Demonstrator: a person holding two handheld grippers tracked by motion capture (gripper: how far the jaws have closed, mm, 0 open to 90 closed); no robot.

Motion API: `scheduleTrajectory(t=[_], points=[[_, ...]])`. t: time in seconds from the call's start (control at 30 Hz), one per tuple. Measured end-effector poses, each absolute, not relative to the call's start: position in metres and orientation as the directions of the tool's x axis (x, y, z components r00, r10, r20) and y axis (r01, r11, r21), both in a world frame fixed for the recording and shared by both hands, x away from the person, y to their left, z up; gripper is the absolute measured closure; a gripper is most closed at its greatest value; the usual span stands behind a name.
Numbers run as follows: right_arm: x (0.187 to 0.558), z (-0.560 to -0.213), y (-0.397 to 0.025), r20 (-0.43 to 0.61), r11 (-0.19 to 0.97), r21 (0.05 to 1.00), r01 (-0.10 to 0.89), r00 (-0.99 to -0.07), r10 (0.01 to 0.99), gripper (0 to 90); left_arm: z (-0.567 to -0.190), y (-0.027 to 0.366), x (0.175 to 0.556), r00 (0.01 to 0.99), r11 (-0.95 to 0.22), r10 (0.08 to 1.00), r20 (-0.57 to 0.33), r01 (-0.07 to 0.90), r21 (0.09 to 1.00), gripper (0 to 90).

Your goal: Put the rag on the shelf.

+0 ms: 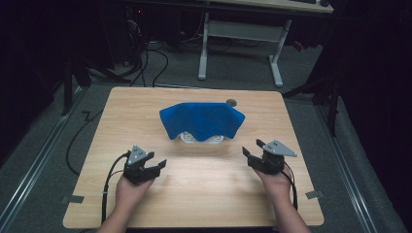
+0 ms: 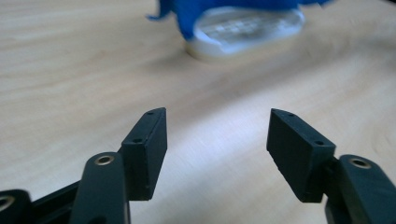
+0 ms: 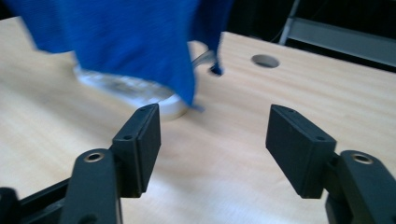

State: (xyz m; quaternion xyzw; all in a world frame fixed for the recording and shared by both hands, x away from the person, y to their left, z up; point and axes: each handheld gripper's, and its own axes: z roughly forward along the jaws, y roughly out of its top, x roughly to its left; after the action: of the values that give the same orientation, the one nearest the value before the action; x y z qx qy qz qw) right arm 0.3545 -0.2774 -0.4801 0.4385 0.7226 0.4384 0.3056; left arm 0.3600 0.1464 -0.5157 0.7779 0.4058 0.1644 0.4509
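High view put the blue cloth (image 1: 201, 119) at centre frame, draped over a white container (image 1: 201, 138). The left gripper (image 1: 154, 162) and right gripper (image 1: 251, 151) stood spread and empty below it. Lifting the cloth cleanly would likely need each to pinch a near corner.

No legible text, labels, brand marks, numbers or signs anywhere; none on the blue cloth (image 1: 203, 119); none on the wooden table (image 1: 204, 194); none on the black jaws in either gripper view.
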Motion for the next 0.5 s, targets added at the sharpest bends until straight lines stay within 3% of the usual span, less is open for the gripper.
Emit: scheduleTrajectory(t=[0.13, 0.37, 0.5], points=[[0.328, -0.487, -0.268, -0.079, 0.263, 0.896, 0.357, -0.456, 0.886, 31.6, -0.520, 0.133, 0.341, 0.650, -0.285, 0.750, -0.124, 0.486, 0.826, 36.6], [0.291, -0.508, -0.238, -0.064, 0.325, 0.862, 0.388, -0.552, 0.831, 29.1, -0.527, 0.084, 0.302, 0.774, -0.399, 0.621, -0.124, 0.448, 0.800, 34.3], [0.284, -0.518, -0.213, -0.095, 0.406, 0.836, 0.368, -0.633, 0.768, 28.6, -0.530, 0.061, 0.293, 0.827, -0.498, 0.562, -0.027, 0.364, 0.787, 33.0]])
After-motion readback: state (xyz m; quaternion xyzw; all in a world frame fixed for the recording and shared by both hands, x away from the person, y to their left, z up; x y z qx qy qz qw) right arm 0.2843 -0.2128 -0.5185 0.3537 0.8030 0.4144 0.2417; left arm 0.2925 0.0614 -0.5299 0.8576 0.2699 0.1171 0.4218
